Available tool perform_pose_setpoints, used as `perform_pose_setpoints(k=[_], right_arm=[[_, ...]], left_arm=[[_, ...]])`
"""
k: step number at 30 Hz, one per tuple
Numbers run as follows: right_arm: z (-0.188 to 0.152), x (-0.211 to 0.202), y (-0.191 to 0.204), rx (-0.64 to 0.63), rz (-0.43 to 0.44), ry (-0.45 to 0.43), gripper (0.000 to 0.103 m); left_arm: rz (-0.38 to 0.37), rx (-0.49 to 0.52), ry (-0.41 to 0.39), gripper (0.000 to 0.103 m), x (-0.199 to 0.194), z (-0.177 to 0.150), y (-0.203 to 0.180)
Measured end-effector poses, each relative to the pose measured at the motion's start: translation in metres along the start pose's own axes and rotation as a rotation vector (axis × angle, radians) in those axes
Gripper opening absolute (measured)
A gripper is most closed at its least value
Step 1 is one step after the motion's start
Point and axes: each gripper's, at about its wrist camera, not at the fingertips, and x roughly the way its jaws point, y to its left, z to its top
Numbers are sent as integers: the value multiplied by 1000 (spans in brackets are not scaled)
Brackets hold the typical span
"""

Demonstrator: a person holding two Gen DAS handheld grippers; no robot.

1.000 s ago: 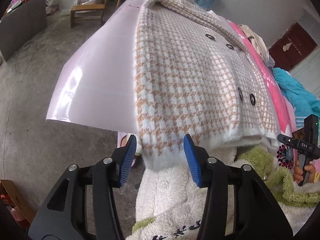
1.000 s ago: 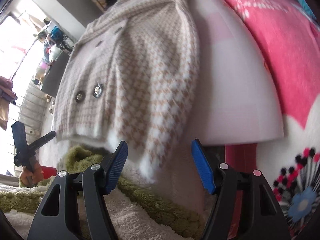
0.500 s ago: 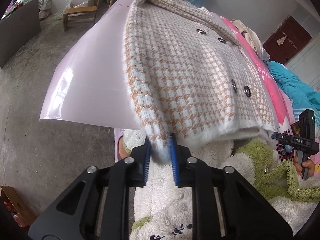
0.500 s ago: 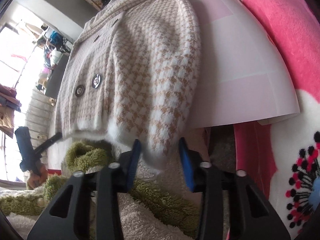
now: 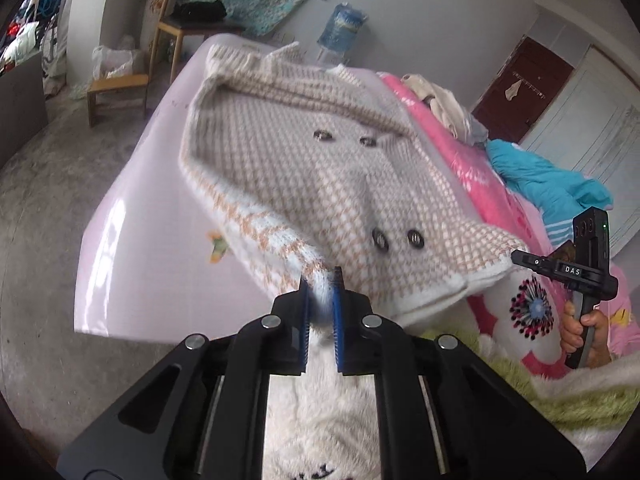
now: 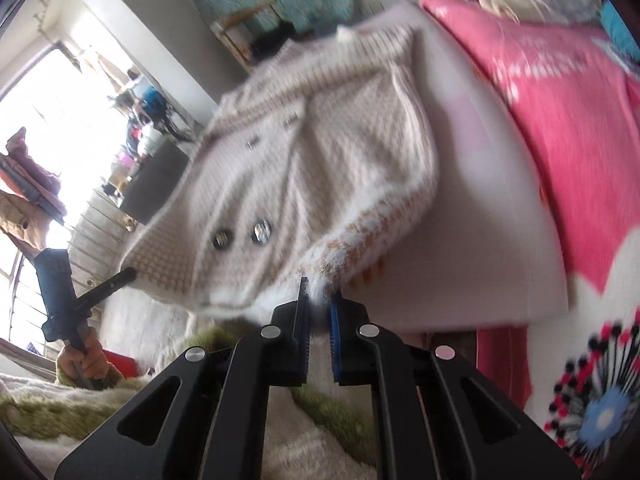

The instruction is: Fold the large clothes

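Note:
A beige and white houndstooth knit coat (image 5: 304, 168) with dark buttons lies on a pale pink board (image 5: 132, 216), its near hem lifted off the board. My left gripper (image 5: 319, 284) is shut on the white fuzzy edge of the coat's near left corner. In the right wrist view the same coat (image 6: 320, 168) looks blurred, and my right gripper (image 6: 318, 294) is shut on its near right corner. The right gripper (image 5: 572, 268) also shows at the left wrist view's right edge, held by a hand. At the far left of the right wrist view stands the left gripper (image 6: 80, 304).
The board (image 6: 492, 208) rests on a bed with a pink flowered blanket (image 6: 560, 112). Green and white fluffy fabric (image 5: 520, 392) lies below the grippers. A blue garment (image 5: 548, 184), wooden chairs (image 5: 176, 32) and grey concrete floor (image 5: 48, 240) surround the bed.
Both grippers closed on the coat's near hem corners and rose, lifting the hem off the board. The coat now hangs stretched between them.

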Motion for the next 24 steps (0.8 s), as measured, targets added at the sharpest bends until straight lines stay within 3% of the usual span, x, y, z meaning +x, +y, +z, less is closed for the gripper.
perform_pose_setpoints(k=[7, 13, 18, 24], right_arm=[[44, 12, 0, 5, 42, -83, 8], [86, 28, -5, 12, 55, -123, 8], [125, 45, -14, 27, 55, -166, 8], [167, 95, -40, 95, 42, -163, 9]], left_arm=[[-4, -15, -100, 8, 7, 53, 6], [36, -32, -148, 8, 29, 99, 21], [68, -70, -162, 8, 57, 136, 43], [98, -132, -126, 9, 101, 165, 72]])
